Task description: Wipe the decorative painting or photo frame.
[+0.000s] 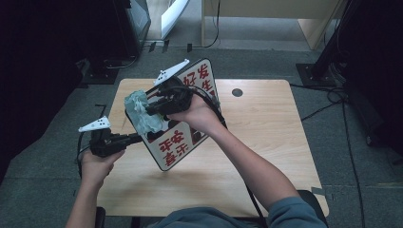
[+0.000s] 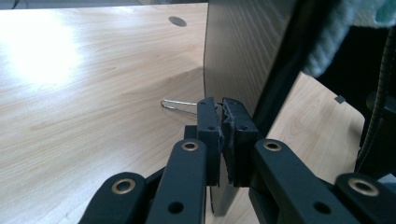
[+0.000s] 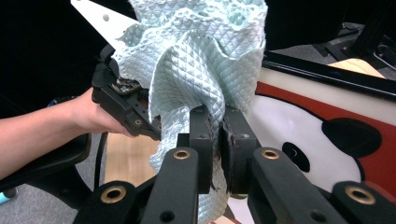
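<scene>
Clenched on the lower left edge of the sign board (image 1: 183,124), our left gripper (image 2: 221,122) pinches the thin panel between its pads; our right gripper (image 3: 217,135) is clamped on a pale green waffle cloth (image 3: 196,56) that bunches up above its jaws. In the right gripper view the cloth hides most of what lies ahead of the jaws, and the board's face, just to the right of them, shows a panda drawing cut off by the frame. In the left gripper view we see the board's wood-grain back rising straight ahead of the jaws, with a wire stand (image 2: 180,106) just left of them; its far end is hidden. In the high view the board is lifted off the table (image 1: 266,142) and tilted, its long axis running from near left to far right, the red characters upside down to us. Open tabletop lies to the right of the board, and the table's left edge sits close under our left hand (image 1: 97,166).
</scene>
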Action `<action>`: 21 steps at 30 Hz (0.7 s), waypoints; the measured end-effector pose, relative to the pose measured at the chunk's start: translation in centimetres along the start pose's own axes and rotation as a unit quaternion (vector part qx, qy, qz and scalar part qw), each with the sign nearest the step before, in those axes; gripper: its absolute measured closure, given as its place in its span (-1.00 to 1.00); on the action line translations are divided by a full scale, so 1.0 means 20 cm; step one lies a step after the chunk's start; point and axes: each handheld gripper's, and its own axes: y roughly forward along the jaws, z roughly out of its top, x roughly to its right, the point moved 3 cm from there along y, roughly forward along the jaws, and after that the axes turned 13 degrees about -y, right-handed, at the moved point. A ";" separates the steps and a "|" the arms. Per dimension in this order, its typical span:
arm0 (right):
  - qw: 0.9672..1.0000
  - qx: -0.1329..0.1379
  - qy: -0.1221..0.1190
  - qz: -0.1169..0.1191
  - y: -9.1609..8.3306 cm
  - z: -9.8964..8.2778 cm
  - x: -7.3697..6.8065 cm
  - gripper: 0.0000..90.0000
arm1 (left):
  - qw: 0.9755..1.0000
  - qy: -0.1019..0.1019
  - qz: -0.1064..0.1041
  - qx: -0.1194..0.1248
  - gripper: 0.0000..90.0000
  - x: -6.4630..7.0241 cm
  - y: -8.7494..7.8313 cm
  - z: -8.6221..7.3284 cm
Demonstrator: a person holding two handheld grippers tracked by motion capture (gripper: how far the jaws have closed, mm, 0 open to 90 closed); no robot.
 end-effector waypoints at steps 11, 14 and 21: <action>1.000 0.003 0.004 -0.003 0.01 -0.02 0.00 0.87 | 1.000 0.011 -0.017 0.001 0.93 -0.01 0.03 0.04; 1.000 0.003 0.011 -0.002 0.02 -0.03 0.00 0.87 | 1.000 0.010 -0.021 0.003 0.93 -0.01 0.03 0.04; 1.000 0.005 0.008 -0.003 0.03 -0.05 0.00 0.87 | 1.000 0.013 -0.022 0.002 0.93 -0.01 0.03 0.04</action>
